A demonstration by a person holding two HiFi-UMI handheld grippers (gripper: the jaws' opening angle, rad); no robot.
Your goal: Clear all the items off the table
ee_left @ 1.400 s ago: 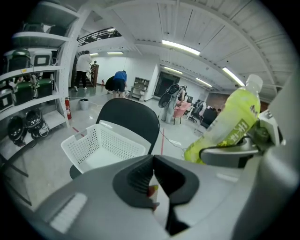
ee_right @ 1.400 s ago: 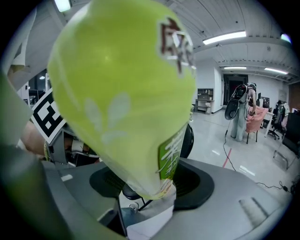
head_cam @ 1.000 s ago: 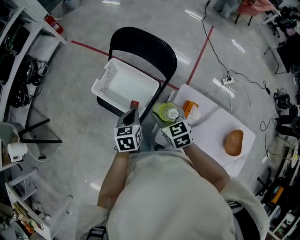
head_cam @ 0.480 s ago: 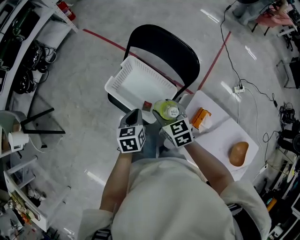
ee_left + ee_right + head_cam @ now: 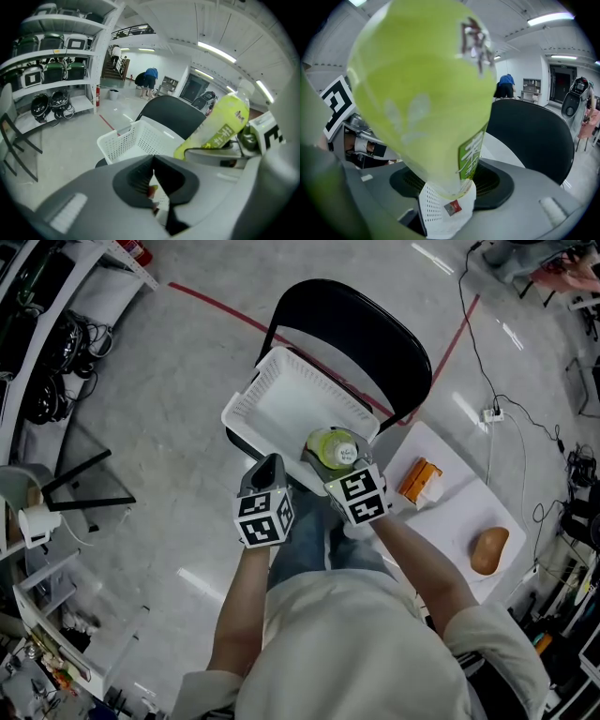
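Right tool (image 5: 329, 463) grasps the green bottle (image 5: 335, 448) above the white basket's (image 5: 281, 395) near corner; left tool (image 5: 270, 466), clenched, sits just beside.

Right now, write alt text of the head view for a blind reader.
A person's right tool grips a green bottle over the near edge of a white basket on a black chair, the shut left tool beside it. An orange carton and a brown rounded object sit on a white table.

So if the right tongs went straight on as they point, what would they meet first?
Probably the white basket on the chair: the right tongs, shut on the green bottle, point down into it, bottle leading. Depth is unclear.
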